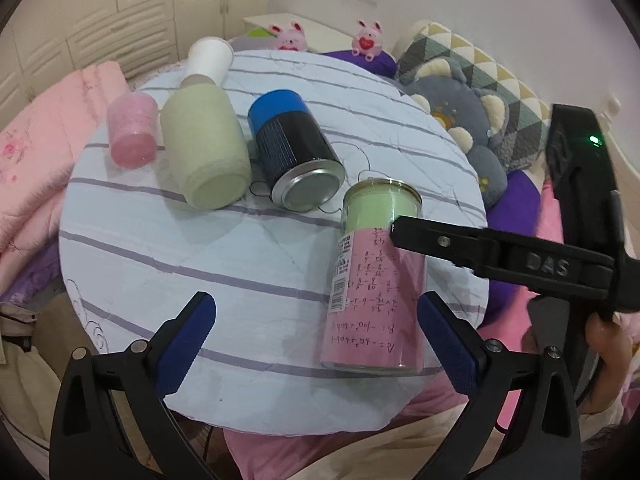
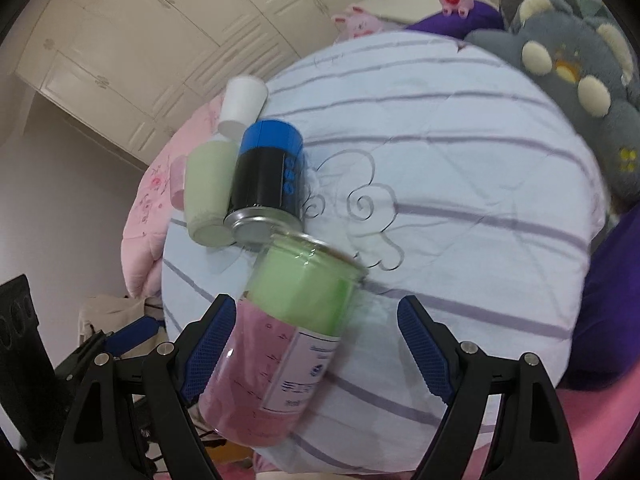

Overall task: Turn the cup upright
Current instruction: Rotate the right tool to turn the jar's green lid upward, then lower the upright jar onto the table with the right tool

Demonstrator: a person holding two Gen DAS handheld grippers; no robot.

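Note:
A clear glass cup (image 1: 376, 276) with green and pink paper inside stands on the round striped table (image 1: 160, 240) near its right edge. In the right wrist view the cup (image 2: 288, 332) sits between my right gripper's (image 2: 316, 344) open fingers, close to the left pad (image 2: 208, 344); contact is unclear. In the left wrist view one black finger of the right gripper (image 1: 404, 232) reaches the cup's upper side. My left gripper (image 1: 316, 340) is open and empty, low in front of the cup.
A blue-and-black can (image 1: 296, 152), a pale green cup (image 1: 208, 148), a pink cup (image 1: 132, 136) and a white cup (image 1: 210, 60) lie or stand at the table's back left. Plush toys (image 1: 460, 120) and pillows crowd the right; a pink blanket (image 1: 36, 152) lies left.

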